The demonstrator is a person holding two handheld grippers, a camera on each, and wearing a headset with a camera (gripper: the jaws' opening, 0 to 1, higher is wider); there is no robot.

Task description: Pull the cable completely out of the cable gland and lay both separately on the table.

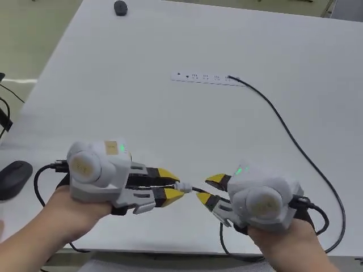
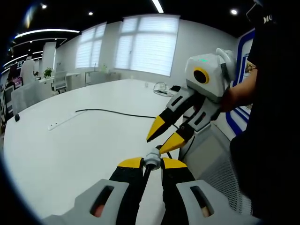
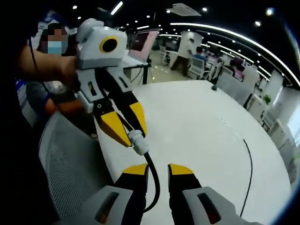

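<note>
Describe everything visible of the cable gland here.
The cable gland is a small white, ribbed, plastic-looking fitting, held in the air over the white table, clamped between the left gripper's yellow-tipped jaws. The black cable is not yet out: it leaves one end and curves between the right gripper's parted jaws.

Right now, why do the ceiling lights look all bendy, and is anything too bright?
Right gripper view: the fisheye lens bends the long white ceiling light strips into arcs. Left gripper view: the big bright windows glare. Head view: straight edges and even light on the white table.
</note>
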